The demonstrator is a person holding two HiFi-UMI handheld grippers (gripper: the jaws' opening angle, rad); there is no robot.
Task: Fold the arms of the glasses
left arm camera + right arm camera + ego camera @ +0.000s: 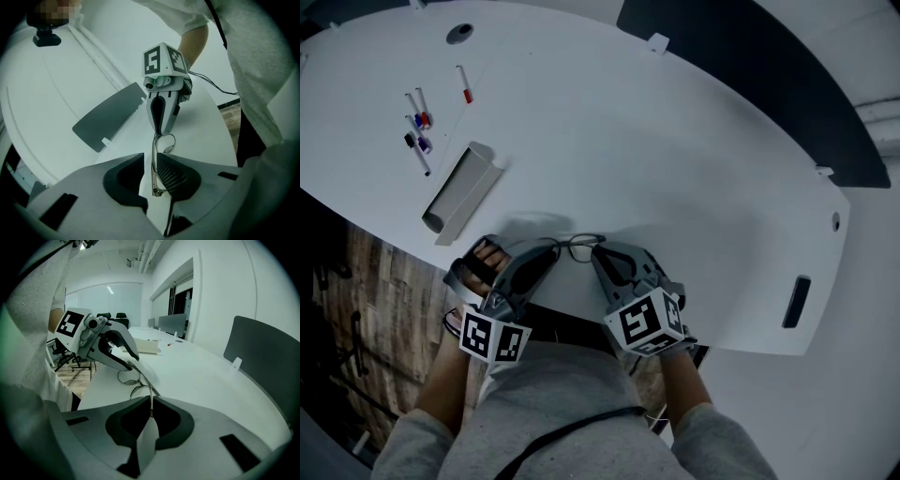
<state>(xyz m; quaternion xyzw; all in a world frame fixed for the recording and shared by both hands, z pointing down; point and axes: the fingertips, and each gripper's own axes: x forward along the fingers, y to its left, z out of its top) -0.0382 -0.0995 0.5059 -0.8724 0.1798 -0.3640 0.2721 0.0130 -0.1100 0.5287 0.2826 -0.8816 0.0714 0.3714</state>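
Thin-framed glasses (581,246) lie at the near edge of the white table (675,159), between my two grippers. My left gripper (555,251) is open. One arm of the glasses (153,168) runs between its jaws, resting along the ribbed right pad (171,173) with a gap to the left one. My right gripper (598,255) is shut on the other arm, whose thin bar (150,399) is pinched at its tips. In the left gripper view the right gripper (159,132) meets the lens rim (167,142). The right gripper view shows the left gripper (132,363) touching the frame (127,379).
Several markers (417,131) and a red-capped pen (465,86) lie at the far left. A grey trough-shaped holder (461,192) sits just left of my left hand. A dark chair back (262,352) stands across the table. The table's front edge (572,314) runs right under the grippers.
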